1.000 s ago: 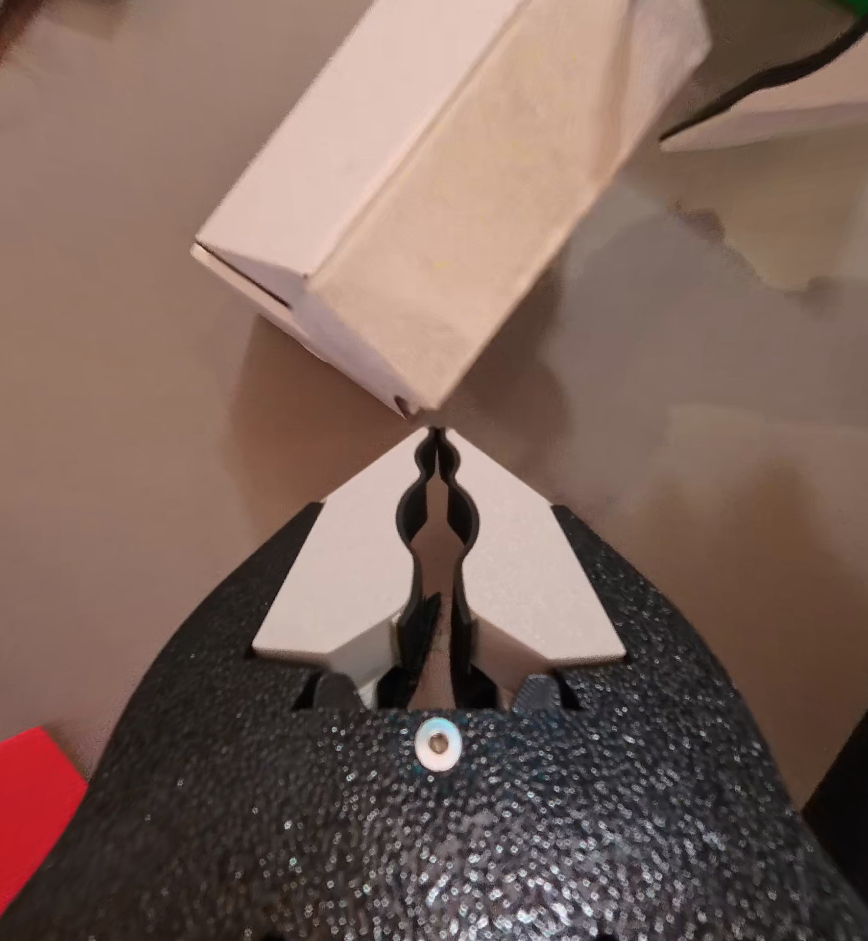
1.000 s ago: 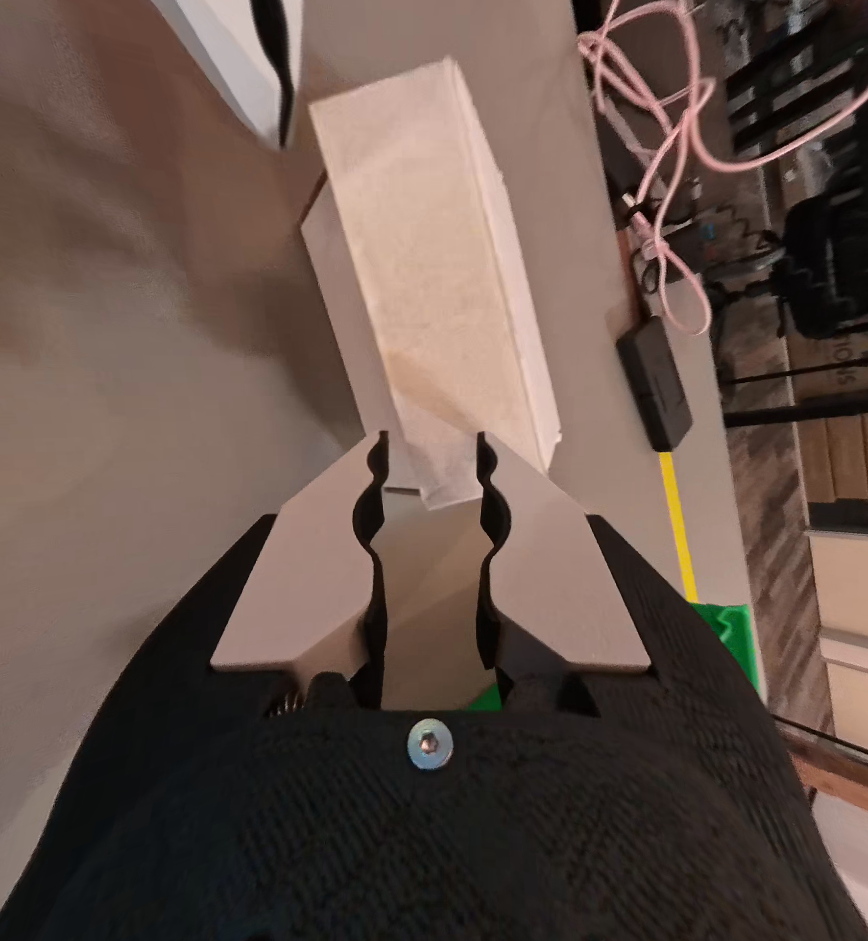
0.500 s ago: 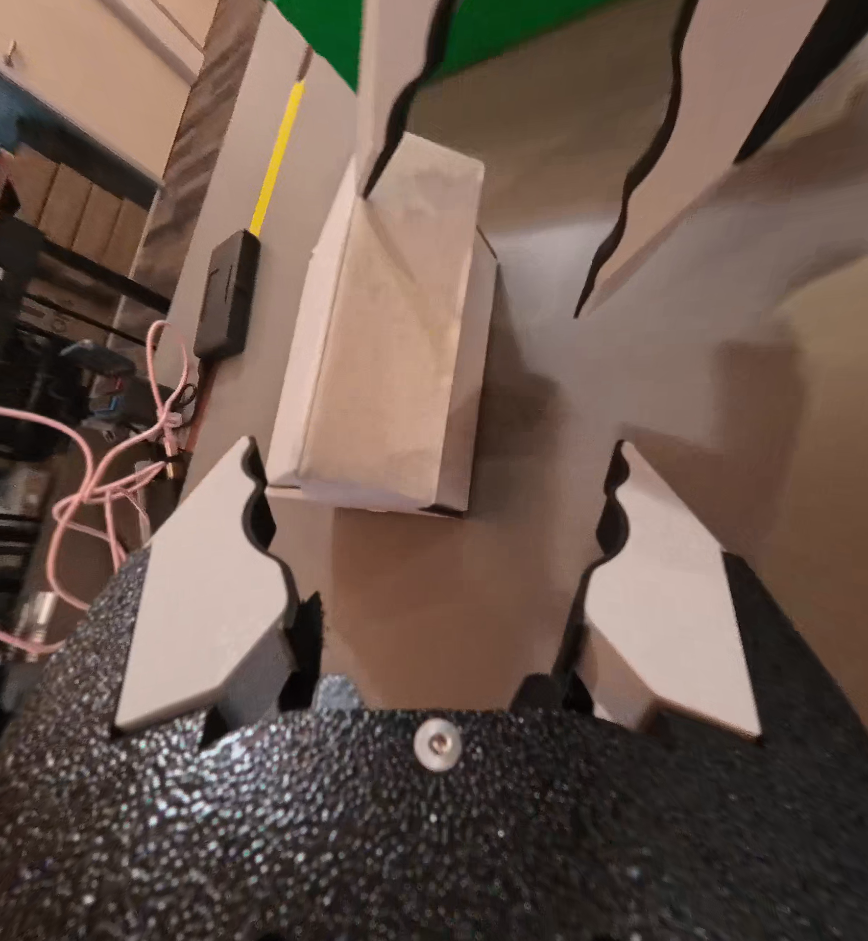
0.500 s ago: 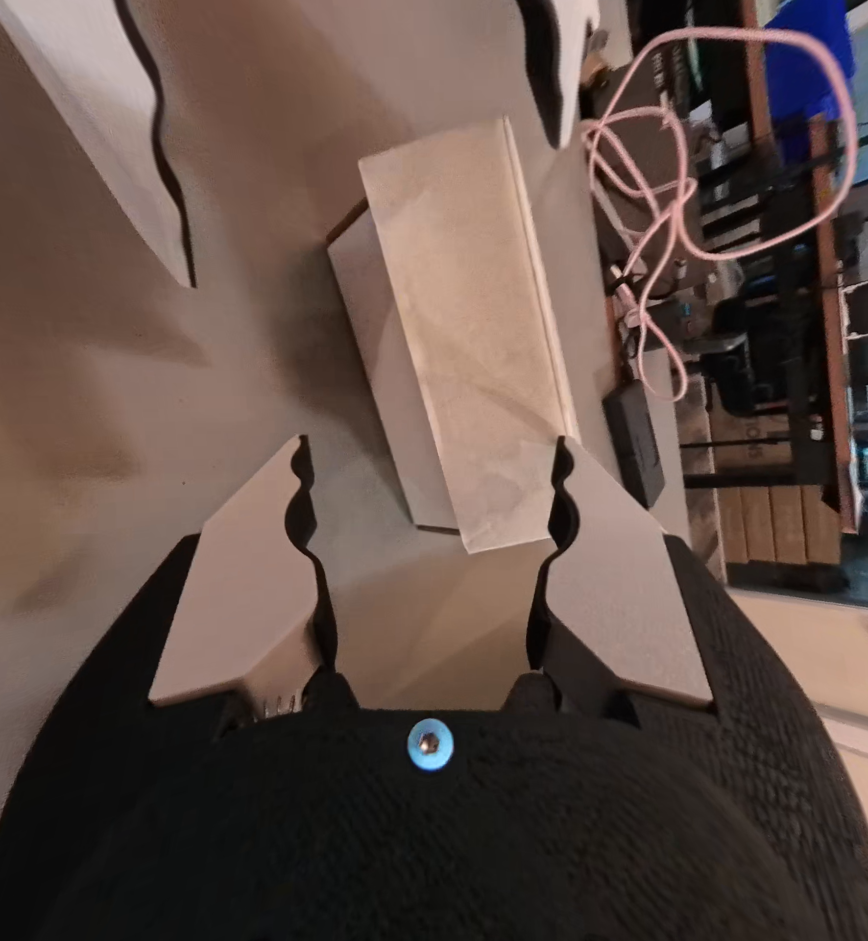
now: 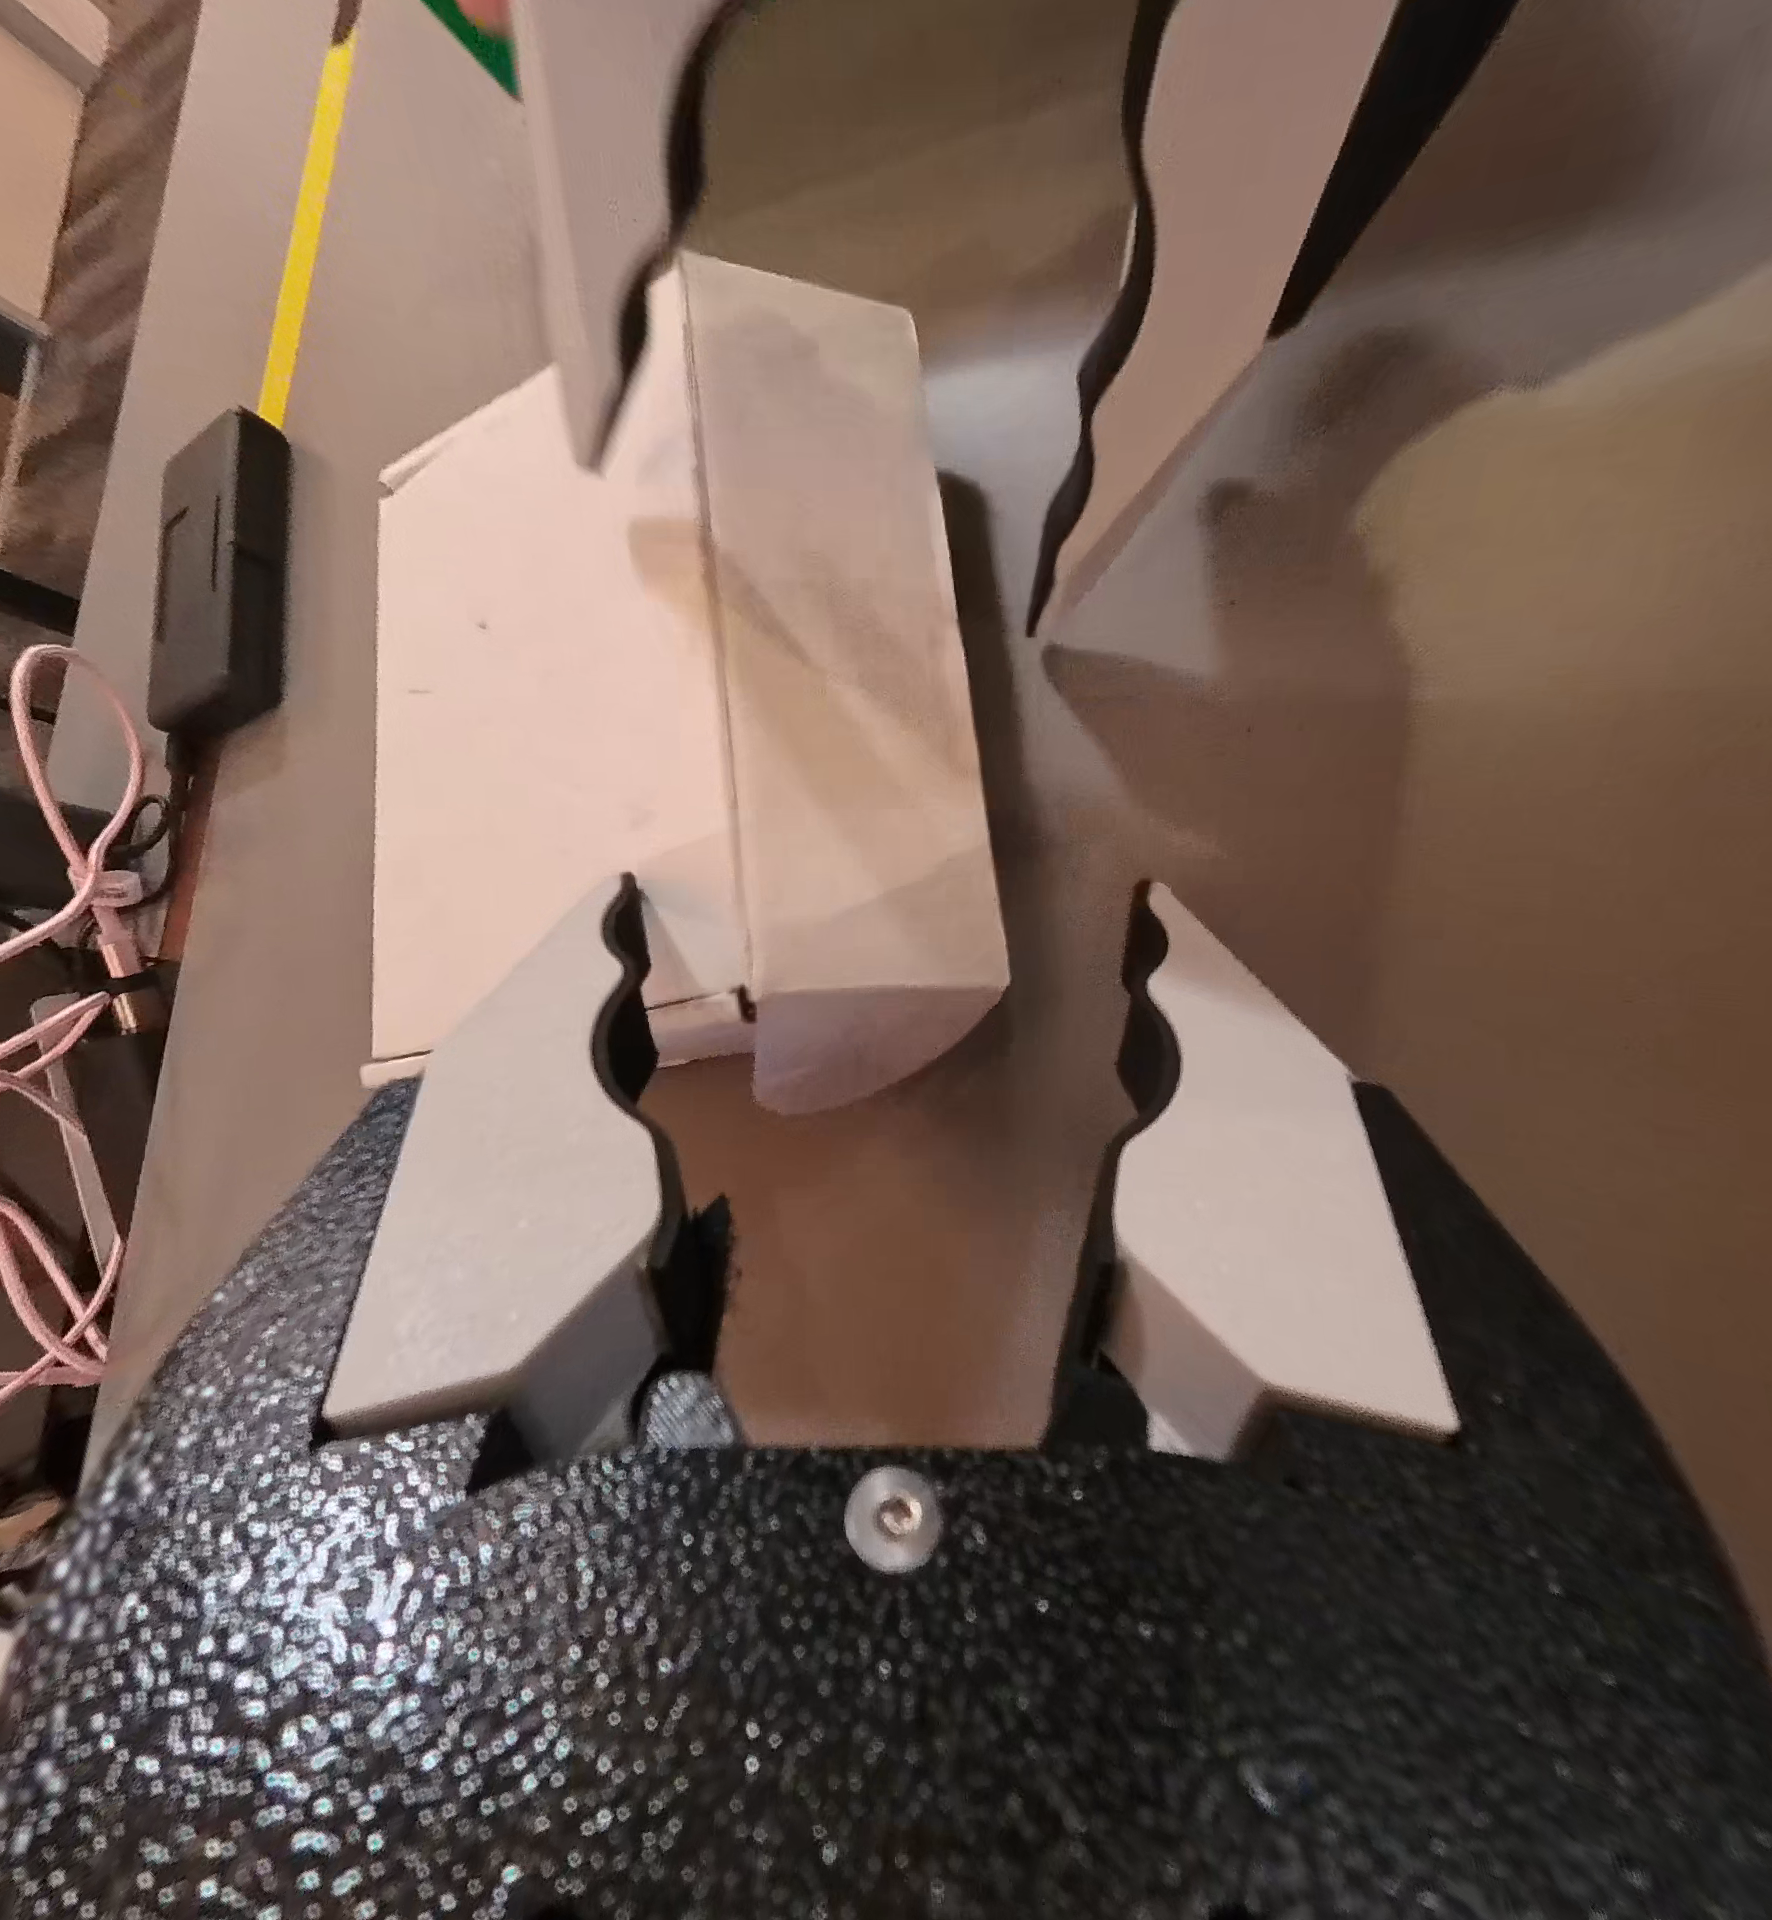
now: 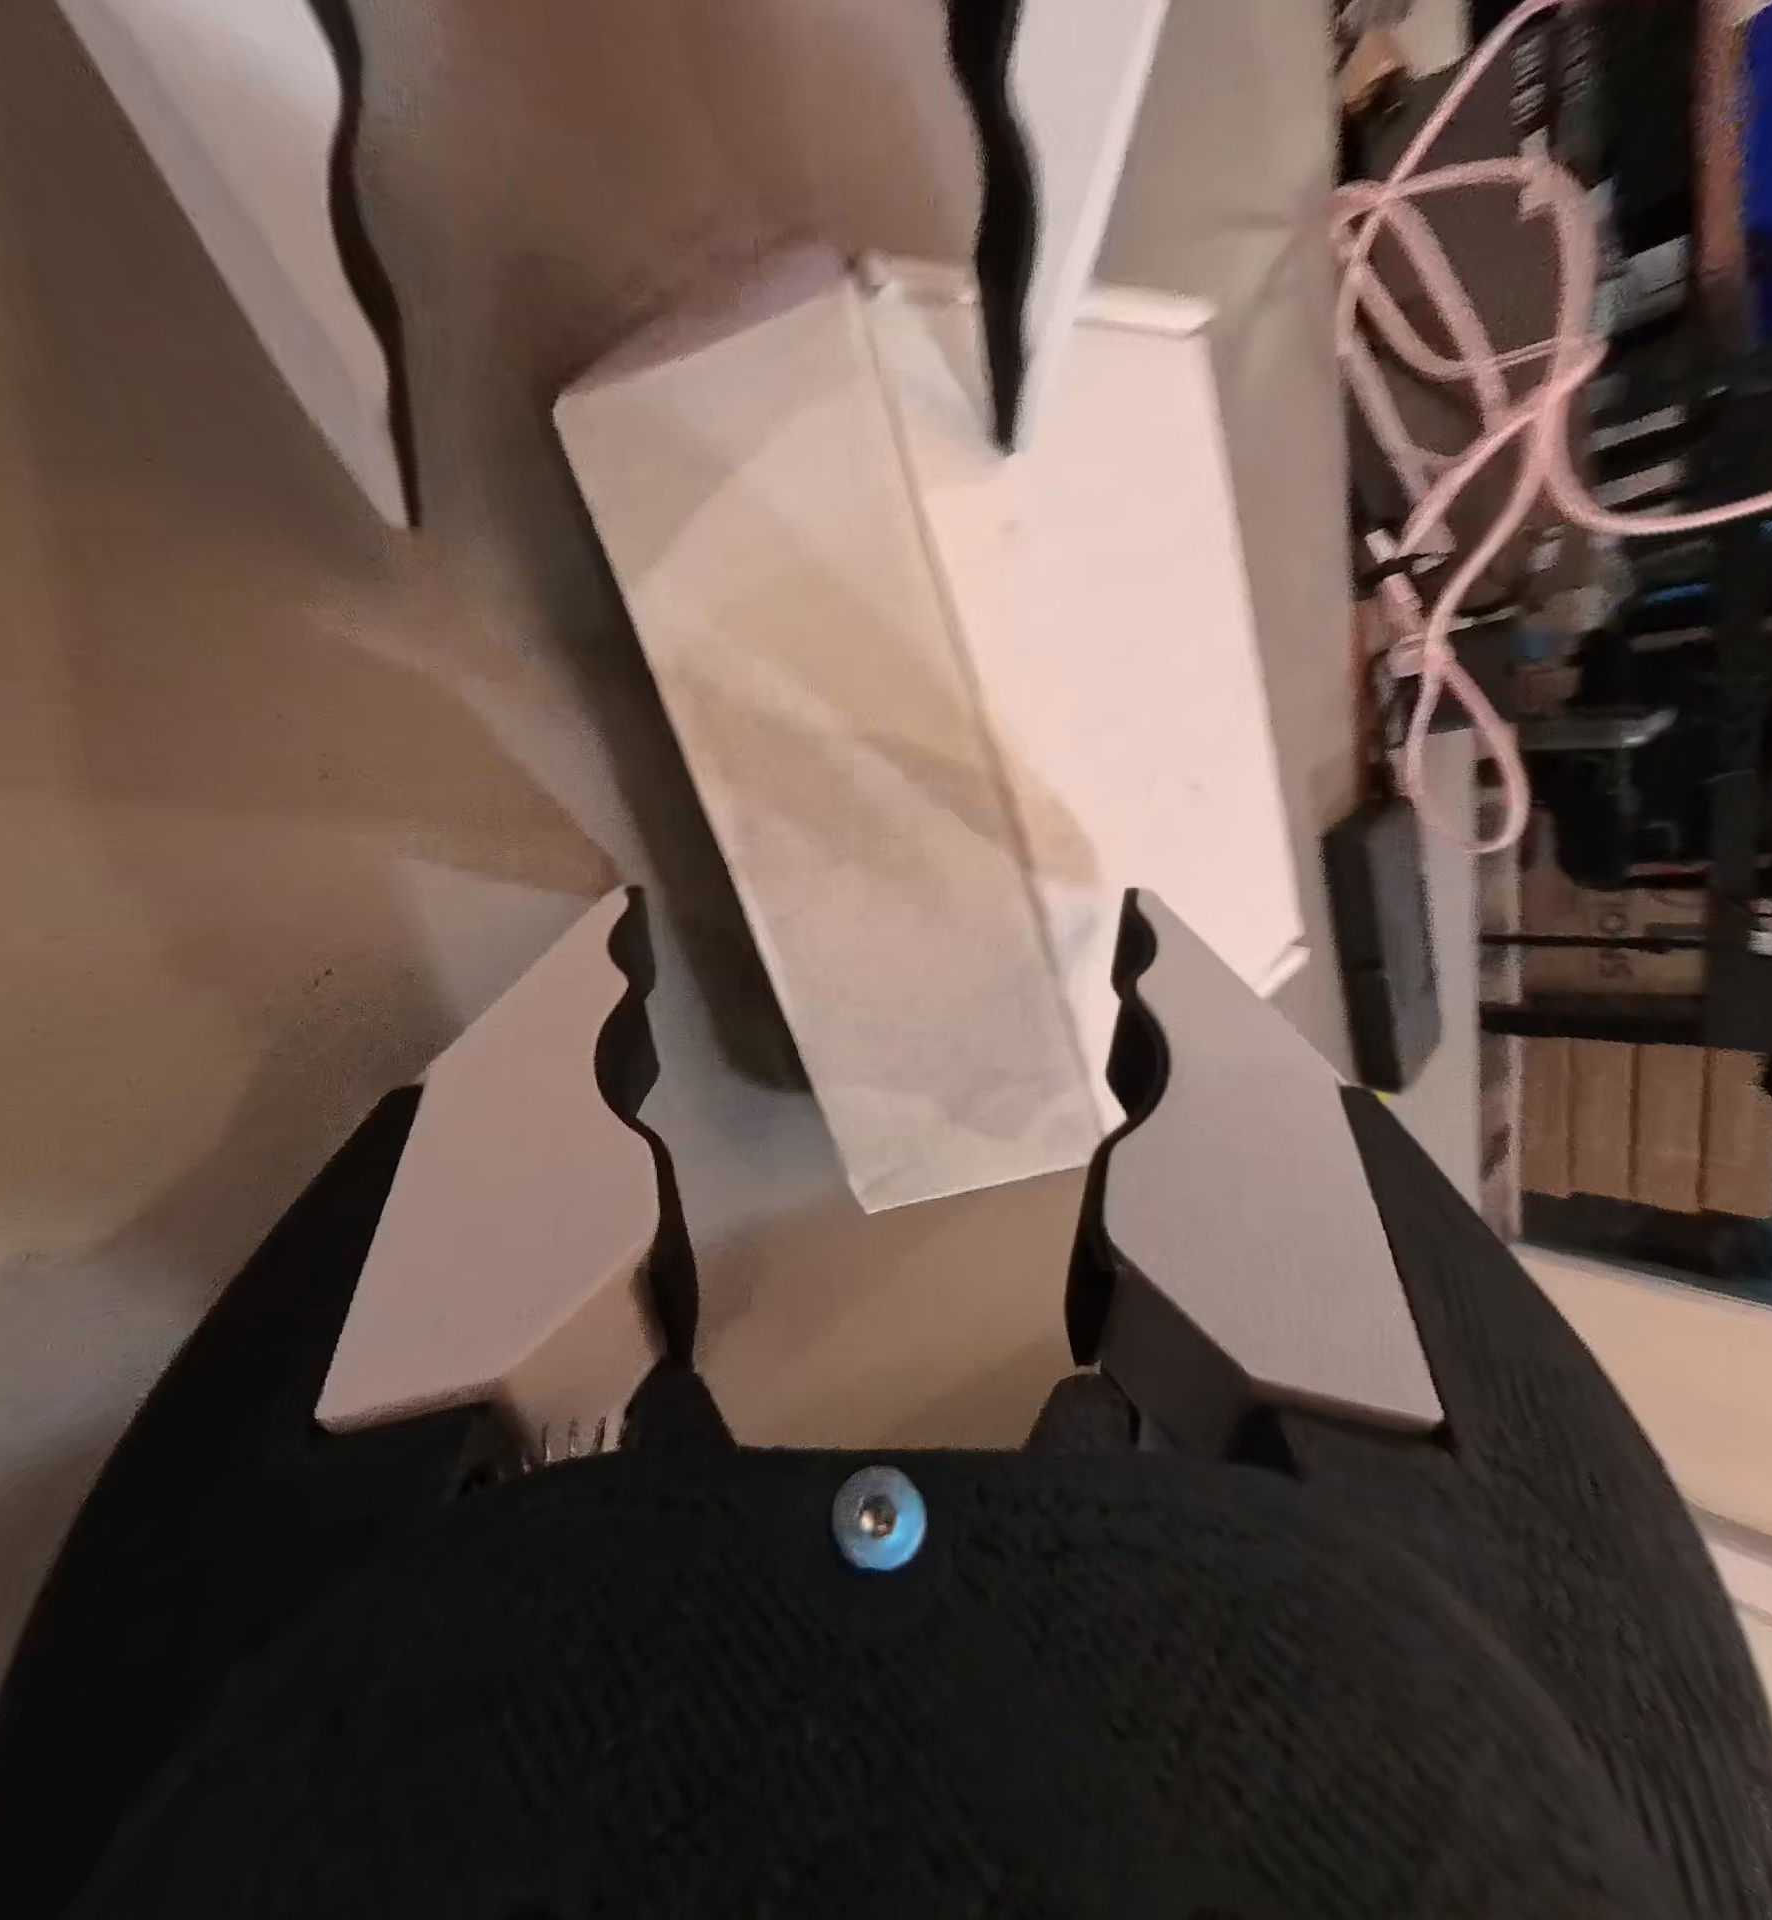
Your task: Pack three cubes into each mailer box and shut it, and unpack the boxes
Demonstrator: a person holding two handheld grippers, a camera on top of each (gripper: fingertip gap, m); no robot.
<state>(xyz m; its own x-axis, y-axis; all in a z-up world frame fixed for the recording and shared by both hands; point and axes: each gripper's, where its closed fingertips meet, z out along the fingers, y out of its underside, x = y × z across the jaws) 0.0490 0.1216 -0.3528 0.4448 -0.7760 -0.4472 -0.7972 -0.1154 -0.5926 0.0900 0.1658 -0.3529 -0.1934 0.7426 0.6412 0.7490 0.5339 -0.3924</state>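
A shut white mailer box (image 5: pixel 716 675) lies on the tan table (image 5: pixel 1484 935) near its edge, between the two grippers. My left gripper (image 5: pixel 892 904) is open, its fingers on either side of the box's near end. My right gripper (image 6: pixel 882 904) is open the same way at the other end of the box (image 6: pixel 861 779). Each gripper shows at the top of the other's view: the right gripper in the left wrist view (image 5: pixel 809 540), the left gripper in the right wrist view (image 6: pixel 705 483). I cannot tell whether any finger touches the box. No cubes show.
The table edge runs just past the box, with a black adapter (image 5: pixel 222 582) and a yellow tape strip (image 5: pixel 305 208) along it. Pink cables (image 6: pixel 1464 343) hang beyond the edge, in front of dark shelving. A green thing (image 5: pixel 477 42) shows at the far end.
The left gripper went from shut to open, and the right gripper opened wider. The box went from tilted up to lying on the table, and both grippers moved in around its ends.
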